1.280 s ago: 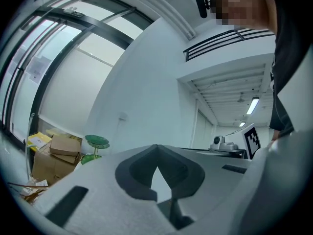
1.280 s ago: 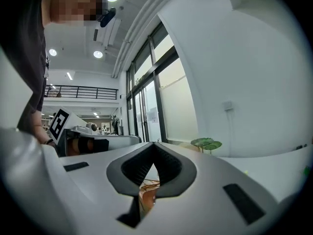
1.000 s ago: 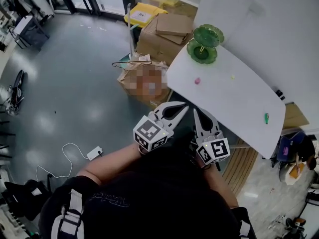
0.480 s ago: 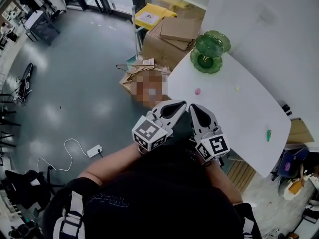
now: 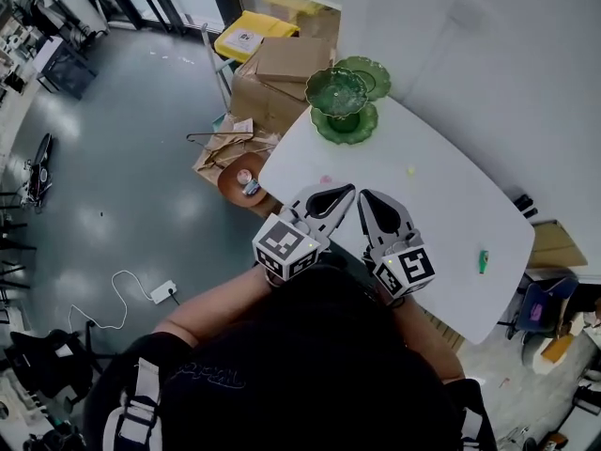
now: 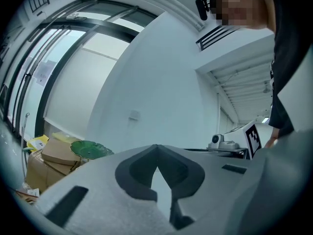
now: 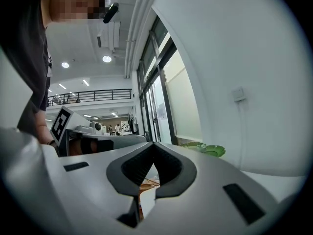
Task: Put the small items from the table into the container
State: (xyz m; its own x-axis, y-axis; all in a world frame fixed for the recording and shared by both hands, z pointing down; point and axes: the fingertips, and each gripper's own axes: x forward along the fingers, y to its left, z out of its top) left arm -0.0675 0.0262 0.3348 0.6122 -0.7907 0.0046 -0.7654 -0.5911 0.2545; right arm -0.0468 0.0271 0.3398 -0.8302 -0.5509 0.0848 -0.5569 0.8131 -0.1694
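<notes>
A white table (image 5: 441,214) runs from upper left to lower right in the head view. A green tiered glass dish (image 5: 340,101) stands at its far left end and also shows in the left gripper view (image 6: 90,150) and the right gripper view (image 7: 205,149). Three small items lie apart on the table: a pink one (image 5: 326,178), a yellow one (image 5: 410,171) and a green one (image 5: 484,261). My left gripper (image 5: 348,192) (image 6: 157,147) and right gripper (image 5: 362,198) (image 7: 154,145) are side by side at the table's near edge. Both are shut and hold nothing.
Cardboard boxes (image 5: 282,64) and a yellow package (image 5: 246,36) are stacked beyond the table's left end. Paper bags with a hanger (image 5: 225,144) and a round brown object (image 5: 244,181) lie on the floor beside it. A white adapter with cable (image 5: 161,292) lies on the grey floor at left.
The person has stepped closer to the table, so both grippers now reach over its near edge, close to the pink item. Both stay shut.
</notes>
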